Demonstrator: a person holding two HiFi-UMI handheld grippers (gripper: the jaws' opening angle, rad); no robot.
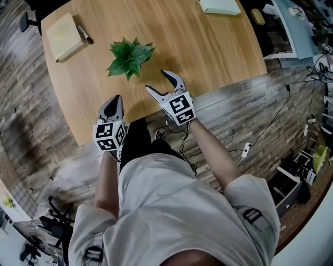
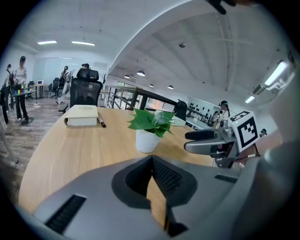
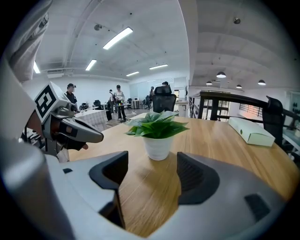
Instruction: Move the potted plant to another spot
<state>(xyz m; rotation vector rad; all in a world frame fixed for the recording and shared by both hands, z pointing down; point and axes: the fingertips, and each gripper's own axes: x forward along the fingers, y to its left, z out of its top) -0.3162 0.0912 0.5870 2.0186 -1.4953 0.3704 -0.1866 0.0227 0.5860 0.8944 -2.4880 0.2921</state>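
The potted plant, green leaves in a small white pot, stands upright on the round wooden table. My right gripper hangs just in front of it, to its near right, open with nothing between its fingers; in the right gripper view the pot sits straight ahead beyond the jaws. My left gripper is over the table's near edge, left of the plant and further back. Its tips meet, shut on nothing. The plant shows ahead of it, with the right gripper at the side.
A cream book with a dark pen beside it lies at the table's far left. A pale green box lies at the far right. A black office chair stands behind the table. Cables run over the floor.
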